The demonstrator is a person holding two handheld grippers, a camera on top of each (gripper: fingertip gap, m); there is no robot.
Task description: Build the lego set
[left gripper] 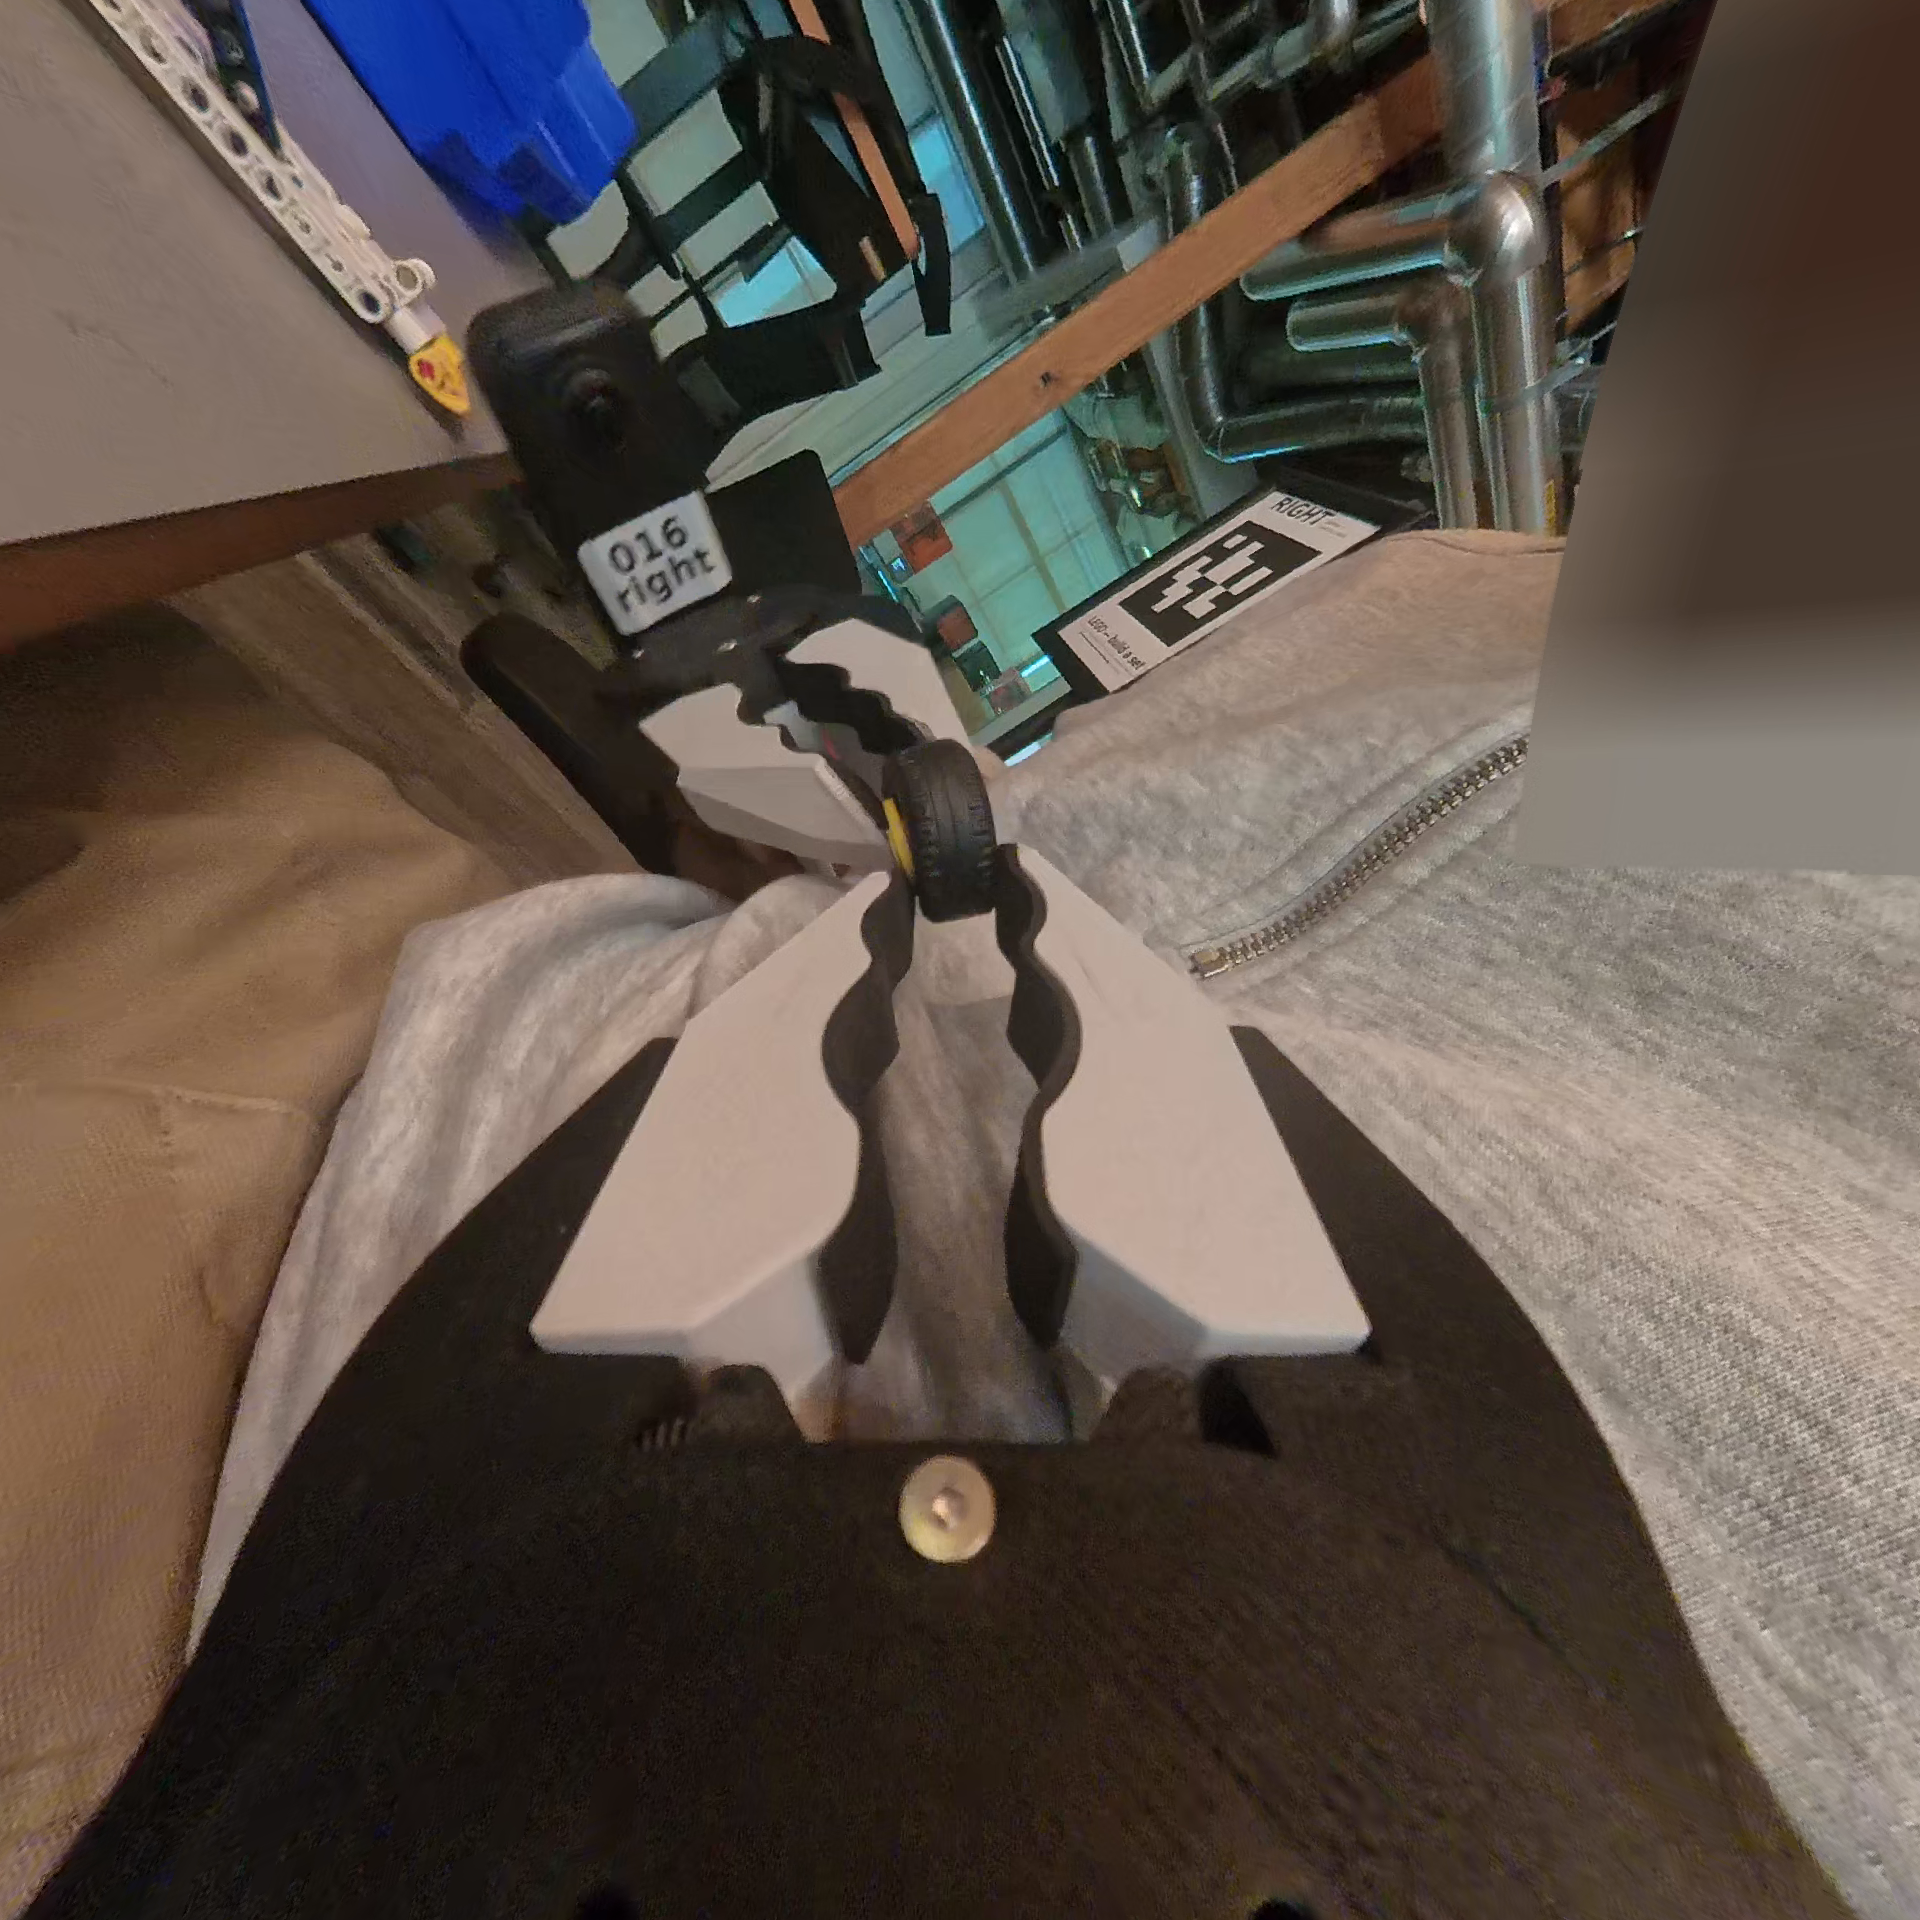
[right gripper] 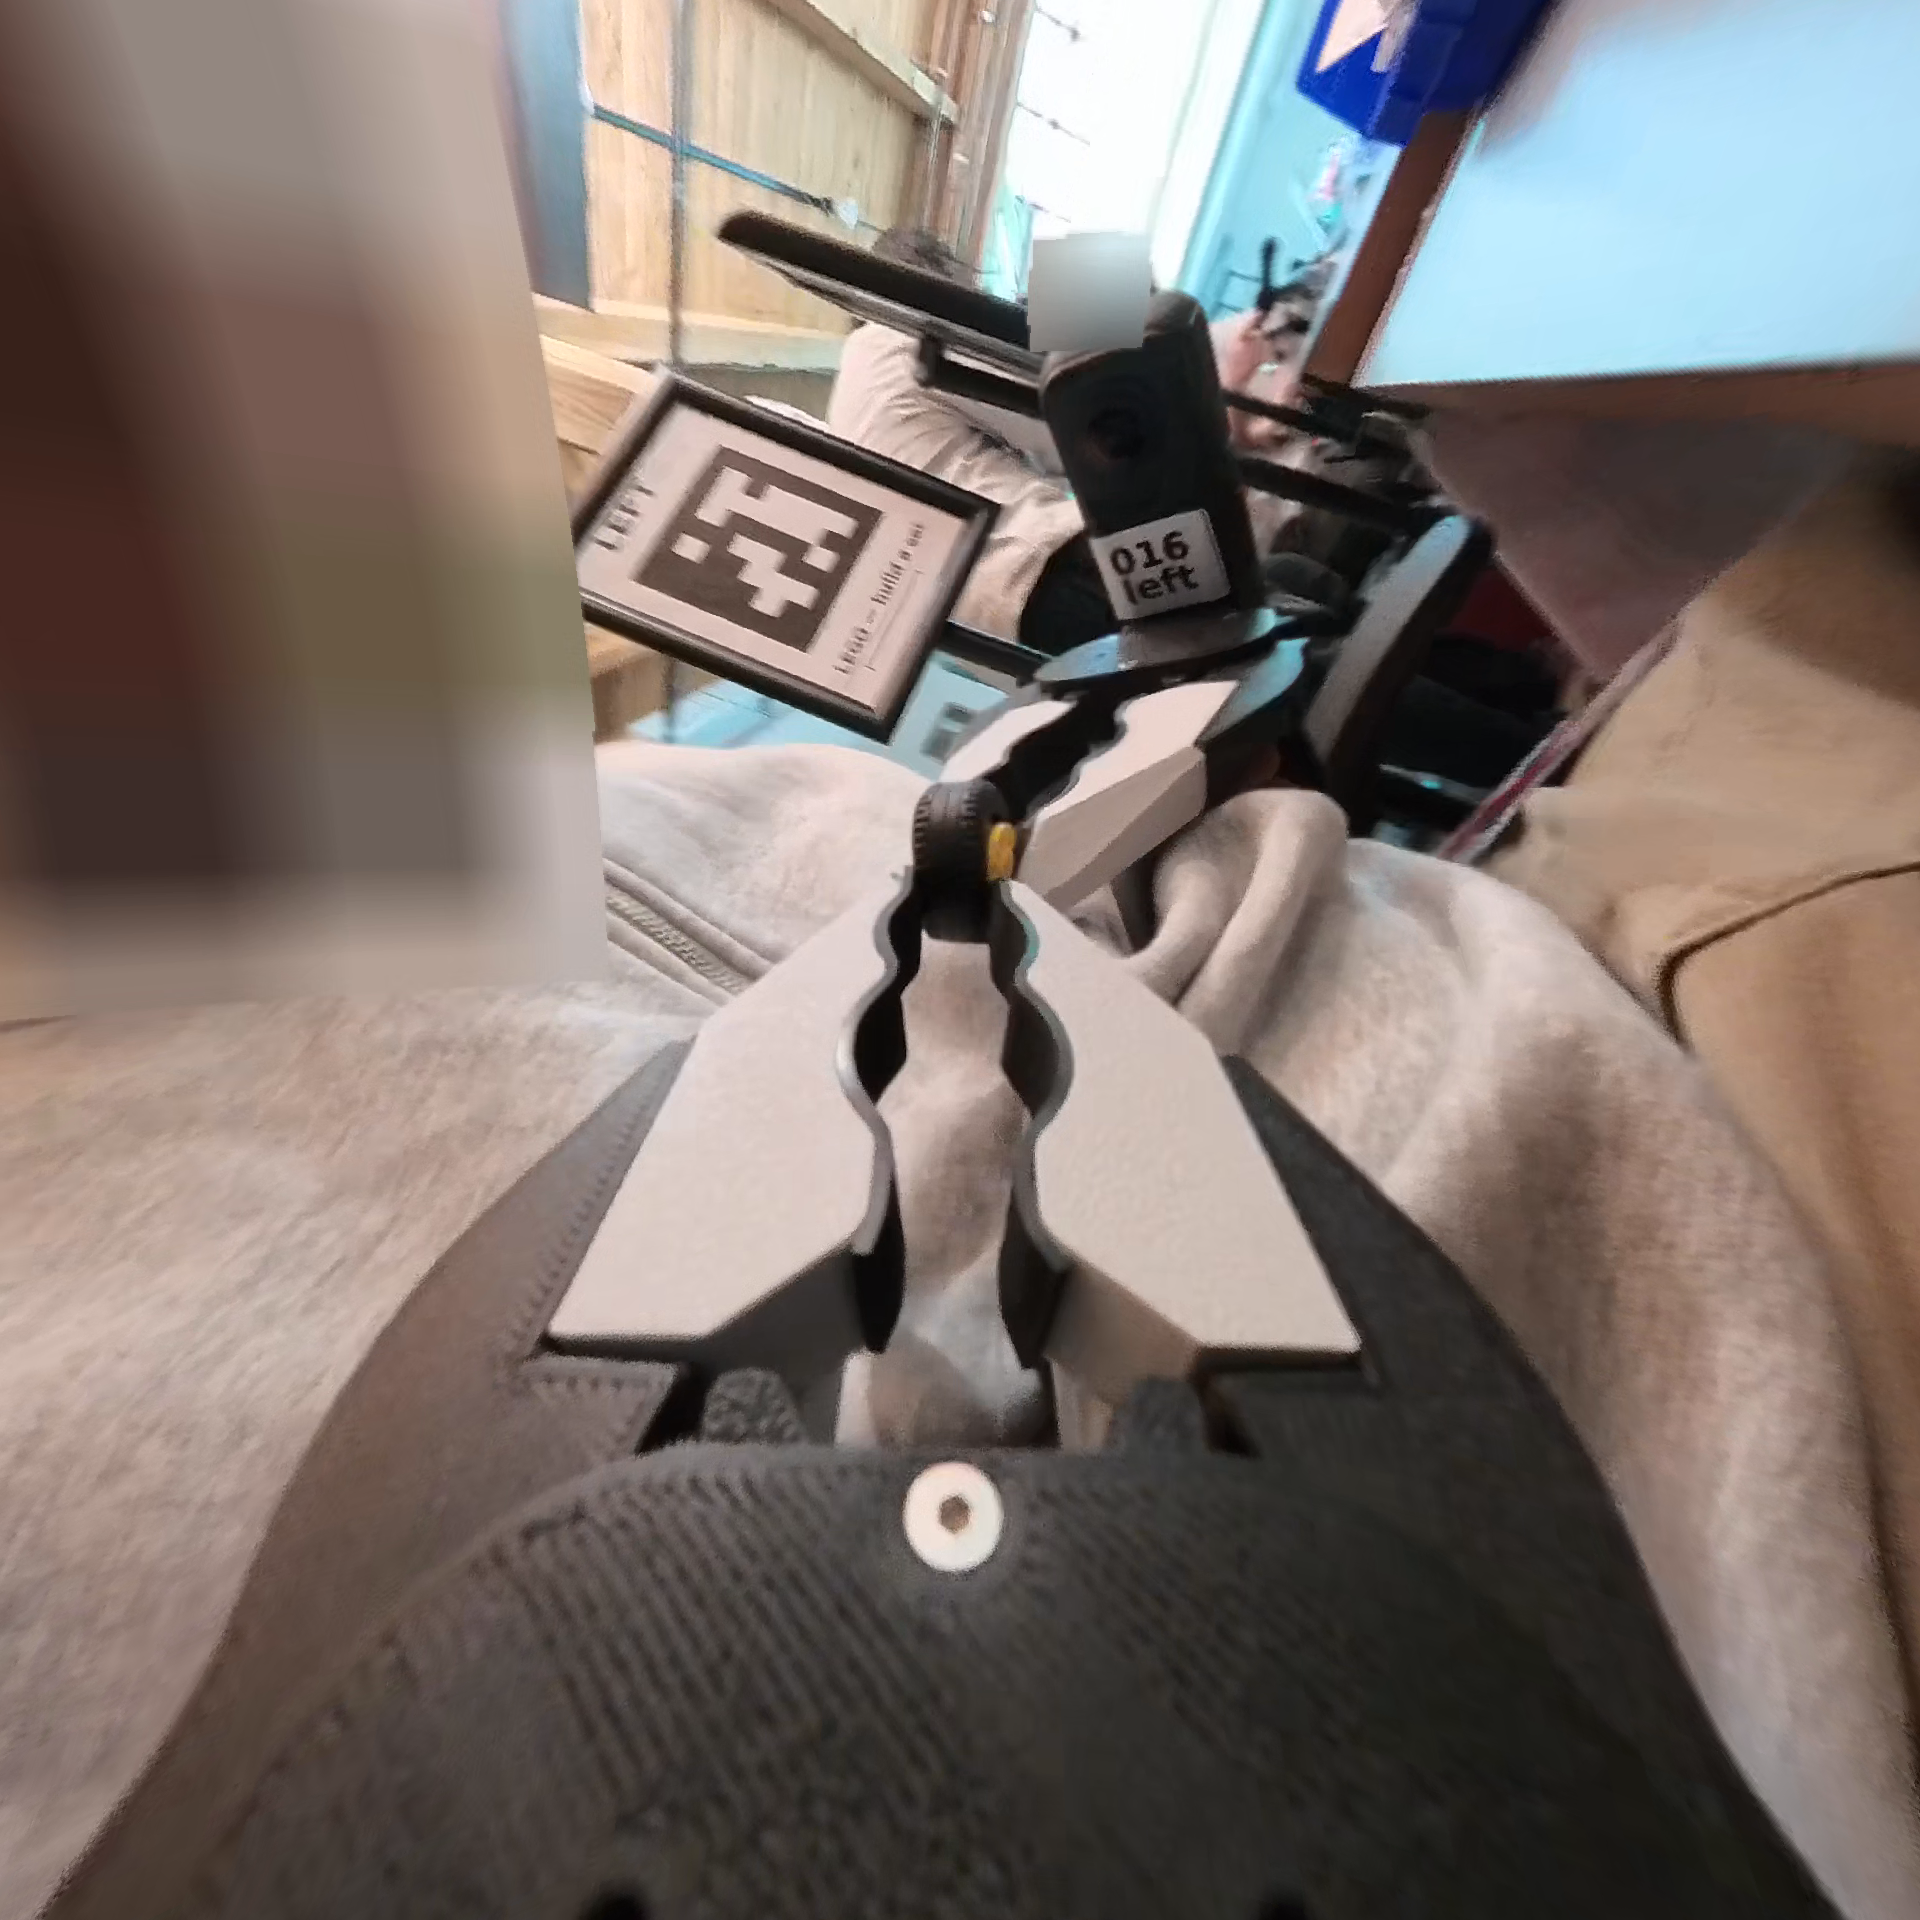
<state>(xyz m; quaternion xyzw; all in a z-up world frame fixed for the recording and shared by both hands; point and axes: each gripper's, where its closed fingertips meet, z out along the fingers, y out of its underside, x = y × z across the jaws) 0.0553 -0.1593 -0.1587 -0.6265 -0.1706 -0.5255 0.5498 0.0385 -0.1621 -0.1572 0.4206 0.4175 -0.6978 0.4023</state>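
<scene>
L wrist view:
my left gripper (left gripper: 951, 894): tips pinching a small black tyre (left gripper: 943, 831) w/ yellow hub, held over grey zip hoodie (left gripper: 1558, 1039).
right gripper (left gripper: 831, 769): opposite, tips meet the tyre's hub side; can't tell its grip from here.
table (left gripper: 156, 343): upper left, white lego beam (left gripper: 270, 187) lying on it.

R wrist view:
my right gripper (right gripper: 956, 904): tips closed on the same tyre (right gripper: 951, 831).
left gripper (right gripper: 997, 800): facing me, nipping the tyre at the yellow hub.
marker card (right gripper: 779, 561): framed, behind.

A grey zip-up sweatshirt (left gripper: 1455, 1039) is lying below, a framed marker card (right gripper: 779, 551) is leaning behind, a blue bin (left gripper: 478, 94) is sitting on the bench (left gripper: 156, 343).
</scene>
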